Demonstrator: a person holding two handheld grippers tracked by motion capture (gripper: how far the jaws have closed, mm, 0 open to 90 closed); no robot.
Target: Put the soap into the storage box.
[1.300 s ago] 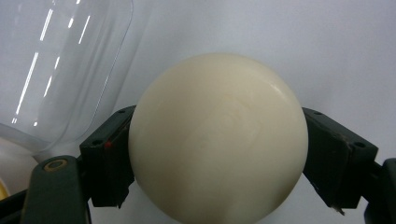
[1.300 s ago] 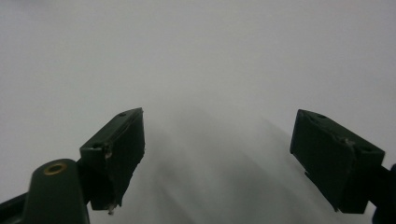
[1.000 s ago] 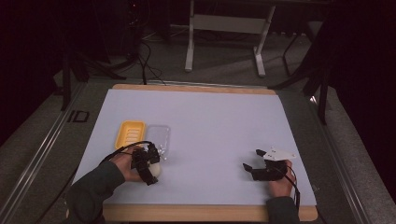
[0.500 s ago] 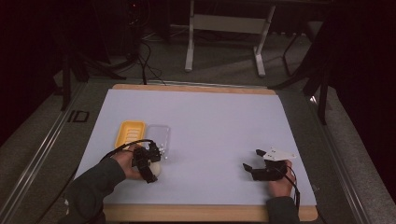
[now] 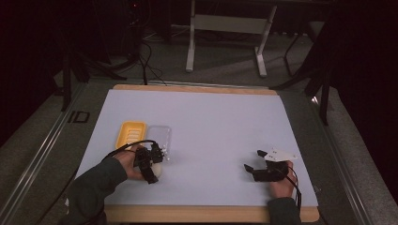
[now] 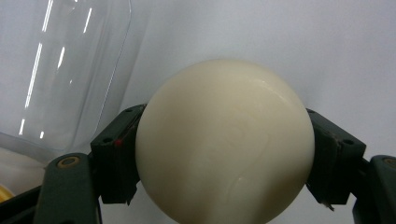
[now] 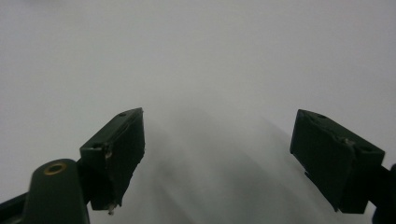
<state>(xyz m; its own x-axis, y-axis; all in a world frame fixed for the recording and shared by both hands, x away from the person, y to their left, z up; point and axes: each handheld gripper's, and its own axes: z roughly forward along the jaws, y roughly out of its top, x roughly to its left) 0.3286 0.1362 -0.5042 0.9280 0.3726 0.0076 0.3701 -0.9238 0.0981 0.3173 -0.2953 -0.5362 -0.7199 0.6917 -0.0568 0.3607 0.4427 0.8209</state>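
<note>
A cream-white ball (image 6: 224, 140) sits between the two black jaws of my left gripper (image 6: 224, 142), and both pads press on its sides. The jaws have just been closing on it. From the high view, the left gripper (image 5: 152, 166) and the ball (image 5: 157, 170) are low over the white sheet at the front left, just in front of a clear plastic lid (image 5: 159, 136). My right gripper (image 5: 253, 160) rests near the front right with its jaws apart. Seen from the right gripper view, my right gripper (image 7: 219, 149) has only bare white surface between its fingers.
A yellow tray (image 5: 131, 133) lies beside the clear lid (image 6: 60, 70) at the left of the white sheet (image 5: 211, 122). The sheet covers a wooden table top (image 5: 197, 213). Dark floor, cables and a metal stand lie beyond the far edge.
</note>
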